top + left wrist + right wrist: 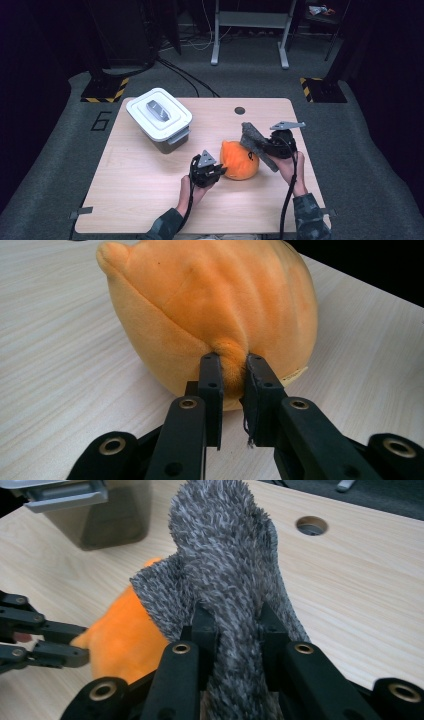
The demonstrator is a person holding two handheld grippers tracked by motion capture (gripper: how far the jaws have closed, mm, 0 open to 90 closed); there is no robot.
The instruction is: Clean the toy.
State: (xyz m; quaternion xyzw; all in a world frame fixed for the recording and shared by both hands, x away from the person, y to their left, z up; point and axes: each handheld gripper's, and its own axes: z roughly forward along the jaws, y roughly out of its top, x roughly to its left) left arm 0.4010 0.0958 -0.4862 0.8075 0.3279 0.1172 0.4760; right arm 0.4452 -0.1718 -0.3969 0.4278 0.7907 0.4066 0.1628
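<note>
High view: wooden table [150, 185] with an orange plush toy [239, 160] near the front middle. Left gripper [216, 171] touching the toy's left side, right gripper [264, 145] just right of the toy and lifted off the table, gripping a grey fuzzy cloth [257, 142] that slants across the toy's upper right edge. White box [159, 118] behind and left of the toy, well apart from it, lid on, grey handle on top; contents hidden. Small round hole [239, 110] in the table behind the toy. Forearms in dark patterned sleeves entering below the toy.

Left gripper view: close look at the grip, not readable from above. Left gripper [232, 371] nearly closed, jaws pinching a small fold of the plush toy [210, 305] low on its rounded side, fur bunched up between the pads. Toy resting on the table [60, 365]; a pale tag just showing at the toy's lower right edge.

Right gripper view: right gripper [235, 622] clamped tight on the grey fuzzy cloth [225, 555], which stands up between the jaws and flops into a fold at the left. Orange plush toy [125, 635] below and left of the cloth, with the other gripper's black jaws at the toy's left. Box [95, 510] beyond the toy, seen here from the side: dark see-through wall under a grey latch, nothing recognisable inside. Hole [311, 525] to the right of the cloth, farther back on the table [360, 590].
</note>
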